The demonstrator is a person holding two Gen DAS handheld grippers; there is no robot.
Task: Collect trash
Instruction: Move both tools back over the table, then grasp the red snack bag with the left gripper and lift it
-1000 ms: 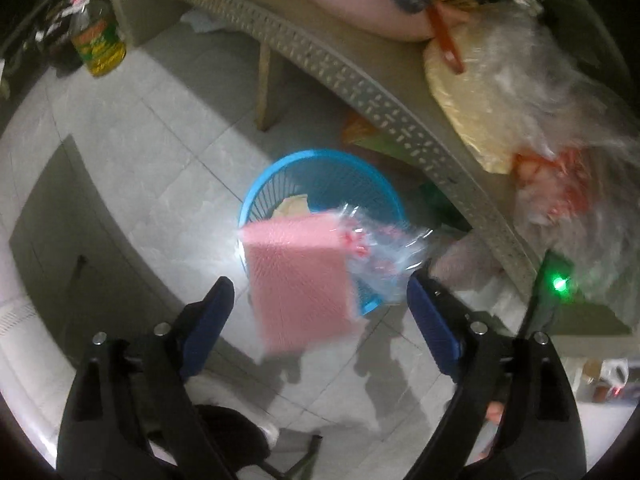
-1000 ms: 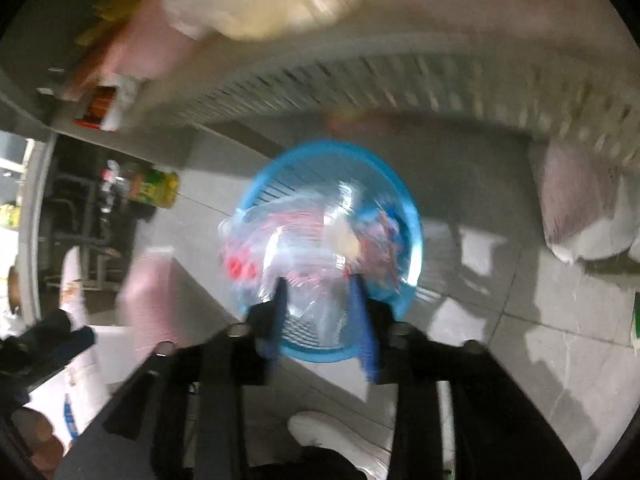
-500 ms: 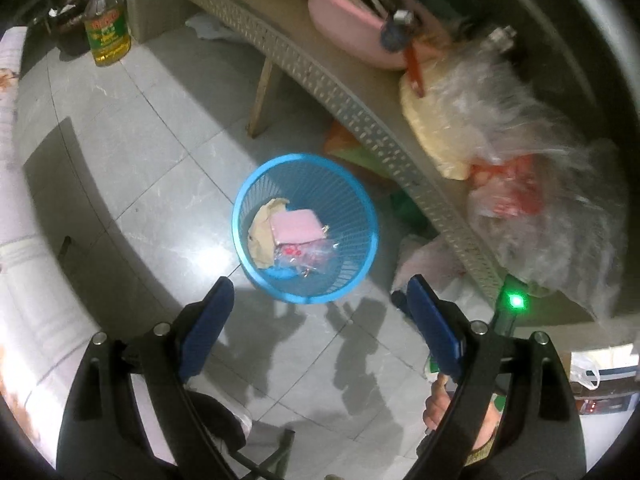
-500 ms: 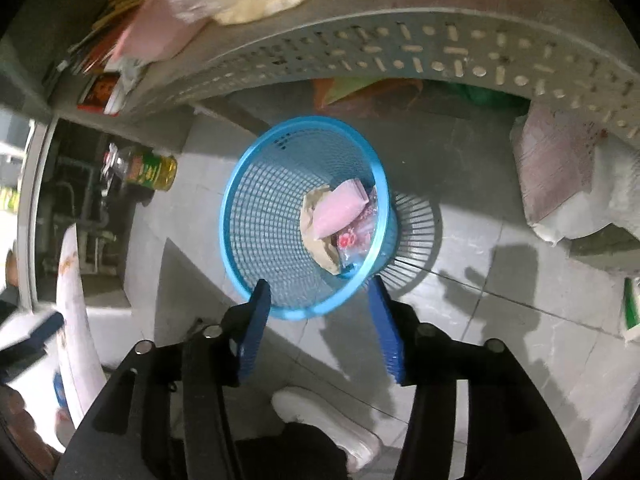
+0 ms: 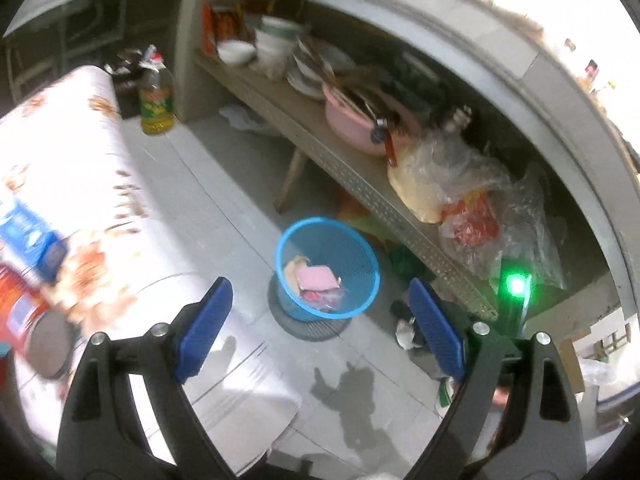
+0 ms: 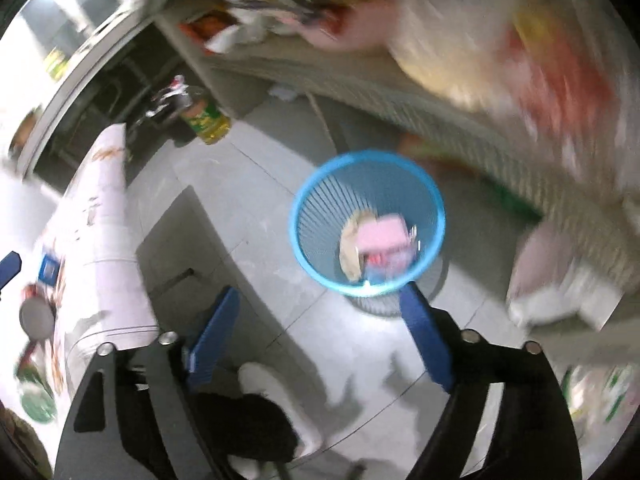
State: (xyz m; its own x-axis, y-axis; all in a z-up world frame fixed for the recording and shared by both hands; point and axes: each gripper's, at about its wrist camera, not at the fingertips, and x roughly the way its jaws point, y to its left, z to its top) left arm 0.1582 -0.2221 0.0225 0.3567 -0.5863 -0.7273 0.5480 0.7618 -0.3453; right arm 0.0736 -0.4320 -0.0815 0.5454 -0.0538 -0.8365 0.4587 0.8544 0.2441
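A blue mesh basket (image 5: 362, 236) (image 6: 316, 208) stands on the grey tiled floor beside a low shelf. Inside it lie a pink pad (image 5: 316, 278) (image 6: 380, 234), a clear crinkled wrapper (image 5: 326, 298) (image 6: 390, 262) and a tan scrap (image 5: 294, 266). My left gripper (image 5: 320, 312) hangs high above the basket, open and empty. My right gripper (image 6: 320, 312) also hovers above it, its jaws still opening, with nothing between them. The right wrist view is blurred by motion.
A perforated shelf (image 5: 352, 176) carries a pink bowl (image 5: 356, 120), dishes and plastic bags (image 5: 460, 184). An oil bottle (image 5: 156, 104) (image 6: 206, 116) stands on the floor at the back. A floral-clothed table (image 5: 80, 200) with boxes and a can is at the left.
The pink pad and the wrapper have dropped from the grippers into the basket. Both grippers have risen away from it, the right one has spread its jaws, and the table has come into view.
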